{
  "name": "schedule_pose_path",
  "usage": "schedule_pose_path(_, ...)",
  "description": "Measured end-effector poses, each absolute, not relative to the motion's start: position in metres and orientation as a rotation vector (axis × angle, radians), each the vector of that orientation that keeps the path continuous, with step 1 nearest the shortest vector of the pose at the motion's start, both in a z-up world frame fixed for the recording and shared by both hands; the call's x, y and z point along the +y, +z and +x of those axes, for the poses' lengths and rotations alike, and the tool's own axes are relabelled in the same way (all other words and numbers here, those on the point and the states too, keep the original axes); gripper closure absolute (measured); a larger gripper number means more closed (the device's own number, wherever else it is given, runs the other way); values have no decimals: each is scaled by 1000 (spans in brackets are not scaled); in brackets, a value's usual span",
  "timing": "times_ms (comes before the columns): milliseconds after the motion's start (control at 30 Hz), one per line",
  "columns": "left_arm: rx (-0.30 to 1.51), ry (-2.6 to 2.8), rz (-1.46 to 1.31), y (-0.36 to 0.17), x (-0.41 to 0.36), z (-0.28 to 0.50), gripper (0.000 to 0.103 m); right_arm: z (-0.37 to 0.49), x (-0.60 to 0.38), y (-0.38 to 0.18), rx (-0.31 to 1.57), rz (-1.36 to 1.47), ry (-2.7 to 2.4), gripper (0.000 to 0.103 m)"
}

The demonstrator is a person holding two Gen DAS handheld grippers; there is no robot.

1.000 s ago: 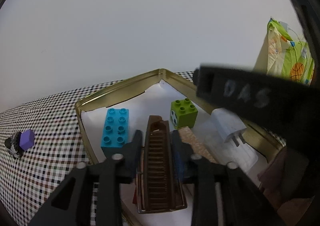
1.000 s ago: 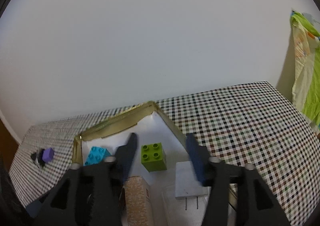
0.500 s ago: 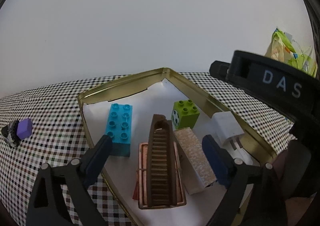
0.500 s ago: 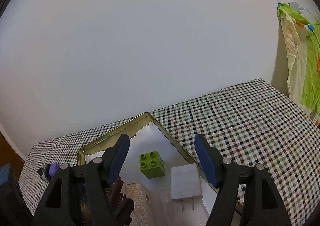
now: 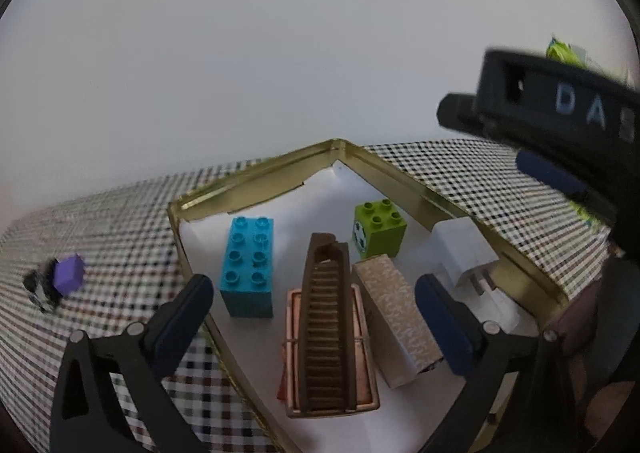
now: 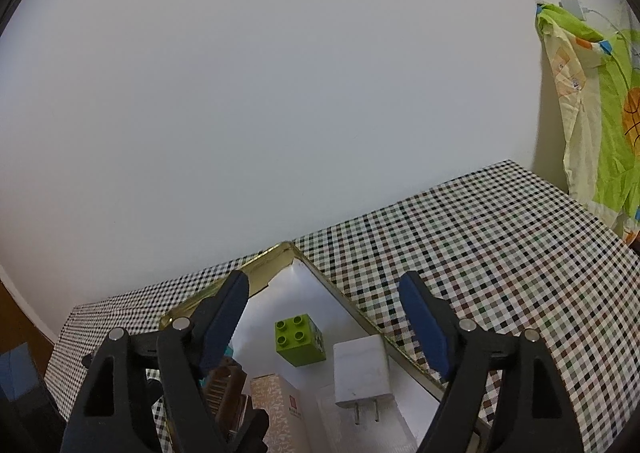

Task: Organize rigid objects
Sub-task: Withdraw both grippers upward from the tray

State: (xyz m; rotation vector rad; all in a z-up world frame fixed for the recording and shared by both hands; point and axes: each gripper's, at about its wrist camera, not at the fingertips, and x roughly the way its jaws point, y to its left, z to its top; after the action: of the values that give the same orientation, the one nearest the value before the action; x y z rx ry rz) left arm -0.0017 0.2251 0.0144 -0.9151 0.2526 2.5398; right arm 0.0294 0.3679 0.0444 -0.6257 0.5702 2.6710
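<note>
A gold tin tray [image 5: 256, 177] lined with white paper holds a blue brick [image 5: 249, 259], a green brick [image 5: 379, 227], a brown comb-like clip [image 5: 325, 325] lying on a copper frame, a patterned box [image 5: 396, 317] and a white charger plug [image 5: 466, 253]. My left gripper [image 5: 316, 321] is opening wide, its pads standing off either side of the brown clip without touching it. My right gripper [image 6: 324, 321] is also opening, raised above the tray [image 6: 352, 305], with nothing pressed between its pads; the green brick [image 6: 299, 339] and plug [image 6: 362, 371] lie below.
A purple cube on a dark object [image 5: 60, 279] sits on the checked tablecloth [image 5: 120, 237] left of the tray. The right gripper's body [image 5: 560, 121] crosses the left view's right side. A green patterned cloth [image 6: 592, 113] hangs by the wall at far right.
The left gripper has let go of the brown clip, its jaws spreading wide. The right gripper has risen, tilted up from the tray and widened its jaws.
</note>
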Motion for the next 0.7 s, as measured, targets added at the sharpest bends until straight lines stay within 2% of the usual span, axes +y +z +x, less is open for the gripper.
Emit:
schedule_pose_path(67,315,2572,-881,14,228,1,1,34,370,48,573,-591,2667,23)
schedule_pose_path(267,348,2548,-830,16,230,4,1,39,374,51,585,-545,2649,22)
schedule_pose_path(700,307,2513,-873,17,229,2,1,38,380,41,614,-571,2609,22)
